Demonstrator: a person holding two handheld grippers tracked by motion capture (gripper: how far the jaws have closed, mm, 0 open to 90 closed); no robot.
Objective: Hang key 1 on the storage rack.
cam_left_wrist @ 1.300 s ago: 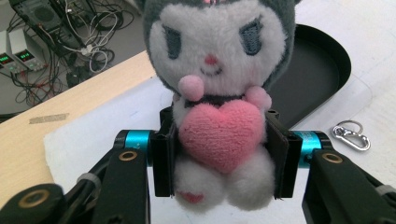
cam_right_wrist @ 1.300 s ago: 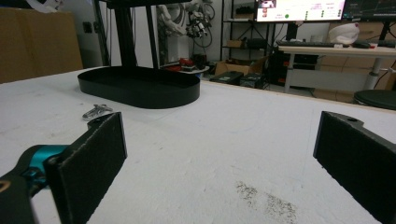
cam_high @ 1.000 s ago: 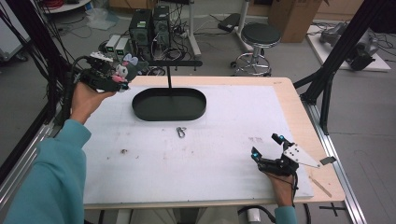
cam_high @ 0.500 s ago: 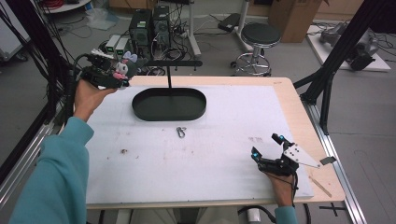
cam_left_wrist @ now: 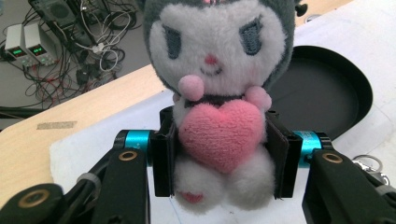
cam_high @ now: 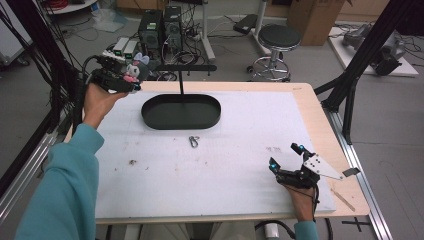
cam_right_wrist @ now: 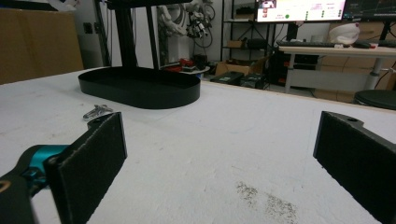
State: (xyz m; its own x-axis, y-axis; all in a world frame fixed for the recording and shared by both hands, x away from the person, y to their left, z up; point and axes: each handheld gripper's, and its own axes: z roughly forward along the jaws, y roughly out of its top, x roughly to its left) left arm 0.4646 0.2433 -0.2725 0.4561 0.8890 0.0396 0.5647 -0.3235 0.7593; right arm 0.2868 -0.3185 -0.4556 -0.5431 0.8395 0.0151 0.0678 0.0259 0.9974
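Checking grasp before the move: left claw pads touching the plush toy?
Touching. The left gripper view shows both pads of the left claw pressed flat against the sides of the plush toy, no gap.

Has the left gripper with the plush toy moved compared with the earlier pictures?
Yes, slightly. The left gripper, shut on the plush toy, has moved a little up and away from the black oval tray in the high view.

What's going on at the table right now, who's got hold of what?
The left gripper is shut on a plush toy, holding it up at the far left corner of the table, just left of the black oval tray with its T-shaped stand. The right gripper rests at the near right on the white mat, jaws open and holding nothing. A small metal clasp lies on the mat in front of the tray.
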